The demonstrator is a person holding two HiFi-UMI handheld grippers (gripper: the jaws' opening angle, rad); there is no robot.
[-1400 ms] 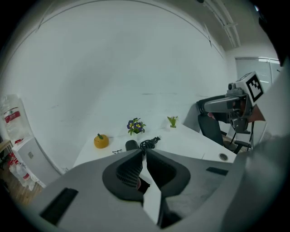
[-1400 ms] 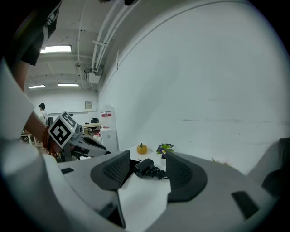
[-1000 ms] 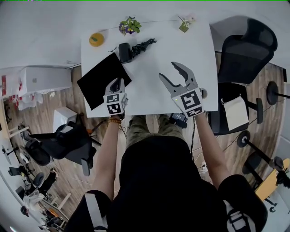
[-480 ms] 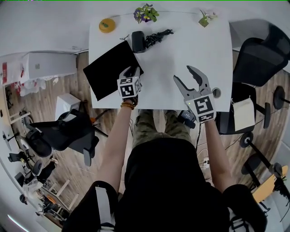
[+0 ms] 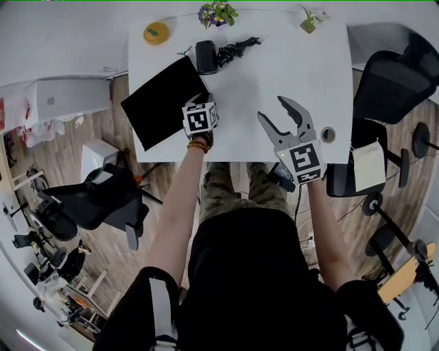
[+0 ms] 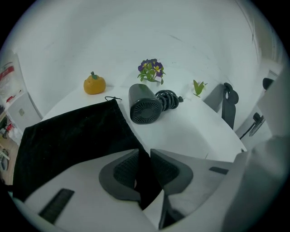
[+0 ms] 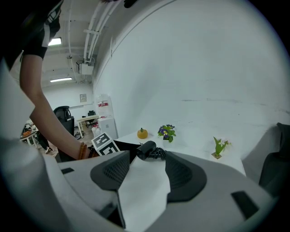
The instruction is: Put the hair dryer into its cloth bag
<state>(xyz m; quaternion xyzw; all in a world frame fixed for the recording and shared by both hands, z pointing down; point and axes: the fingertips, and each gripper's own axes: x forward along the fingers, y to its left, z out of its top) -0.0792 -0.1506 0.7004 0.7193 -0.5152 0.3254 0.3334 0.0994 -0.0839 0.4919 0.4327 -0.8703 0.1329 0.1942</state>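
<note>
**Left tool at the bag's corner, dryer lying out on the worktop**

The left tool (image 6: 145,152) points down at the near right corner of the black cloth bag (image 5: 161,103). Its jaws have just been closing and now stand a narrow gap apart, with the bag's edge between the pads; I see no firm pinch. The right tool (image 5: 271,108) hovers released, jaws wide, with only bare white worktop (image 5: 274,75) below them. The bag lies flat on the worktop's left side. Just beyond its far corner lies the hair dryer (image 5: 206,57) on its side, its coiled cord (image 5: 236,48) beside it. Along the far edge stand a small orange pumpkin (image 5: 156,32), purple flowers (image 5: 216,14) and a little green plant (image 5: 310,22).
</note>
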